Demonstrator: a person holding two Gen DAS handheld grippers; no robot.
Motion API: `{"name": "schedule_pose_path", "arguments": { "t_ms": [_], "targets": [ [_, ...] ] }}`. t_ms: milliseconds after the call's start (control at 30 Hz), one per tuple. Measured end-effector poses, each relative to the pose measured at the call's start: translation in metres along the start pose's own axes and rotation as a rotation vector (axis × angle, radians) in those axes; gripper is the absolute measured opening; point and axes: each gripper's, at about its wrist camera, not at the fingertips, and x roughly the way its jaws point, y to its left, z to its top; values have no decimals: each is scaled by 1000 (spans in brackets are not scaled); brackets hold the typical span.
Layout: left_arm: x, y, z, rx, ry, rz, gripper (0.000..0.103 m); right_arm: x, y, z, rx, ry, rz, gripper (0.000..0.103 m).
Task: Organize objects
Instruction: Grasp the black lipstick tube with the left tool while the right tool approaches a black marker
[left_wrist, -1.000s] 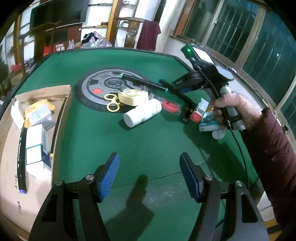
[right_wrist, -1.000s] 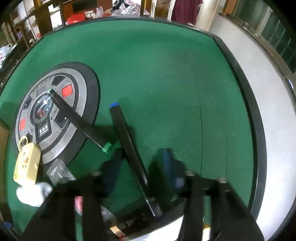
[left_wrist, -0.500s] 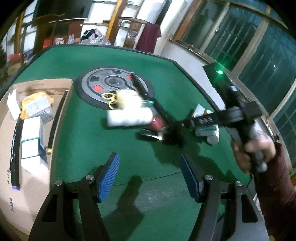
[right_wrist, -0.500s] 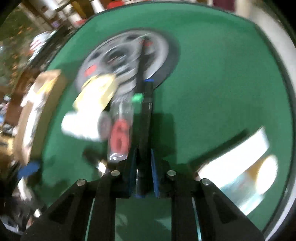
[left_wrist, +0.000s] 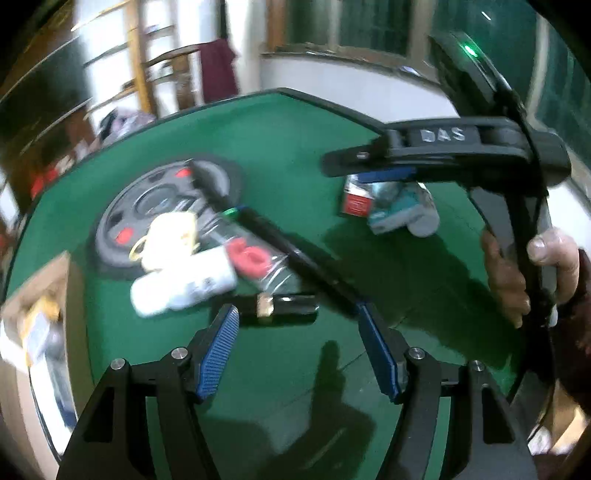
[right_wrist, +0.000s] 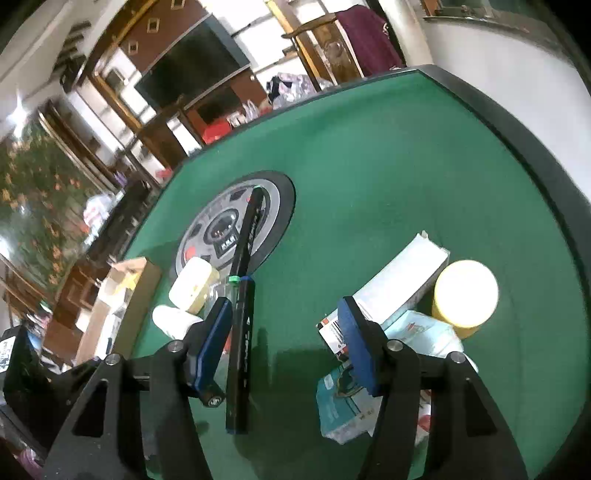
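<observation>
Our right gripper (right_wrist: 284, 325) fingers are opening around nothing, the black pen (right_wrist: 240, 354) lying loose just inside the left one. Left gripper (left_wrist: 299, 343) fingers stand apart. Most clutter remains on the desk (right_wrist: 388, 177), unboxed.

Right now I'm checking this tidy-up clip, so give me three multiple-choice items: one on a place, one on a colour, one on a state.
1. Where does the far end of the upper black pen rest?
A. in the cardboard box
B. on the grey round disc
C. on the yellow-lidded jar

2. What colour is the table top?
A. green
B. red
C. white

3. How does the right gripper stand to the nearer black pen?
A. pads pressed on it
B. jaws apart, pen lying loose between them
C. pen lifted off the table

Answers:
1 B, its tip lies across the grey round disc.
2 A, green felt shows all round the objects.
3 B, a gap shows beside the pen as the jaws are opening.
</observation>
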Motion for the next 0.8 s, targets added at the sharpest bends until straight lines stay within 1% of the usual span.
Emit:
{"name": "schedule_pose_path", "arguments": {
  "t_ms": [100, 133, 167, 200, 267, 333, 400, 433, 467, 500, 533, 633, 700, 800],
  "targets": [
    [18, -13, 6, 151, 47, 44, 61, 0, -2, 5, -5, -11, 7, 58],
    [29, -18, 8, 200, 85, 49, 62, -3, -1, 7, -17, -23, 8, 59],
    [32, -20, 8, 231, 87, 66, 65, -4, -1, 8, -20, -28, 3, 59],
    [35, -22, 10, 262, 90, 73, 65, -5, -1, 7, -13, -25, 9, 59],
    [38, -17, 14, 234, 126, 37, 65, 2, -1, 8, 1, -14, 29, 59],
    [39, -12, 13, 177, 173, -33, 63, 6, 0, 7, 0, -14, 34, 59],
    [36, -10, 8, 141, 188, -78, 50, 7, 2, 7, -3, -14, 42, 59],
    [33, -10, 5, 121, 193, -105, 36, 8, 4, 6, -6, -16, 47, 59],
    [29, -10, 2, 106, 191, -109, 22, 8, 5, 6, -12, -18, 49, 59],
    [26, -12, -1, 101, 189, -100, 17, 8, 8, 5, -21, -18, 50, 59],
    [23, -13, -5, 94, 187, -99, 15, 10, 10, 4, -27, -18, 51, 59],
    [19, -21, -11, 72, 160, -58, 15, 13, 16, 1, -47, -11, 55, 59],
    [21, -23, -9, 36, 139, -39, 16, 17, 19, -1, -62, -2, 46, 59],
    [23, -28, -9, 0, 89, 5, 19, 16, 24, -5, -86, -14, 33, 59]
  ]
}}
